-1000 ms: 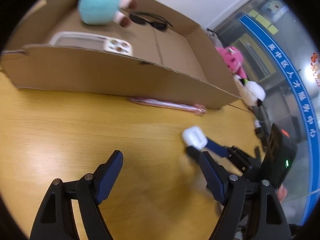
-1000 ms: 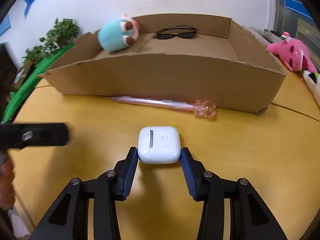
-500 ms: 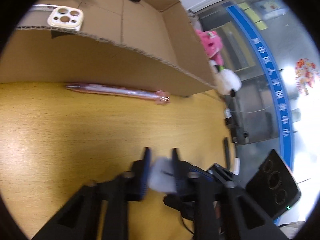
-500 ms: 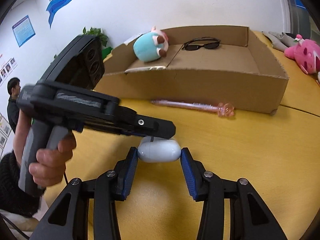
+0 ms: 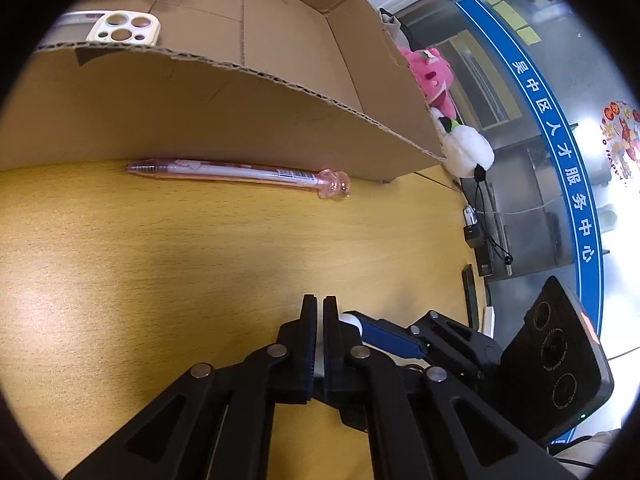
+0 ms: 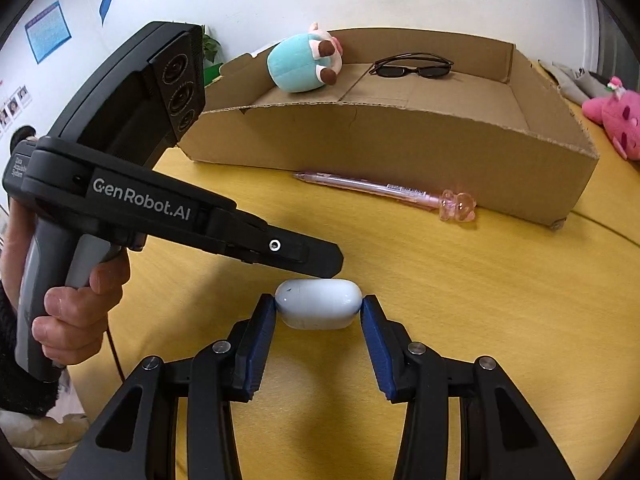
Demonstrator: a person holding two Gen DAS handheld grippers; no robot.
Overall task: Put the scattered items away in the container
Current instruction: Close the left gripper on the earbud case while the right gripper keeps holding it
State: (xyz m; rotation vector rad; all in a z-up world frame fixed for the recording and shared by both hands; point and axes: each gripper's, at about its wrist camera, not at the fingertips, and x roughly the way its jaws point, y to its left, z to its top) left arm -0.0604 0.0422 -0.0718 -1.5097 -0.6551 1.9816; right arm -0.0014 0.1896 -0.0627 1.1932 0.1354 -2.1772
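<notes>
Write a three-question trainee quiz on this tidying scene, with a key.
1. True or false: the pen lies inside the box.
2. What does the right claw grip?
3. Which is in the box? A pink plush, B sunglasses, C earbud case.

Key: 1 false, it lies on the table beside the box. 2 the earbud case. 3 B, the sunglasses.

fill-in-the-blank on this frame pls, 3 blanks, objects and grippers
1. The right gripper is shut on the white ____.
2. The pink pen lies on the table ____ the cardboard box.
3. The left gripper has its jaws ____.

Missing words: earbud case; outside; shut
</notes>
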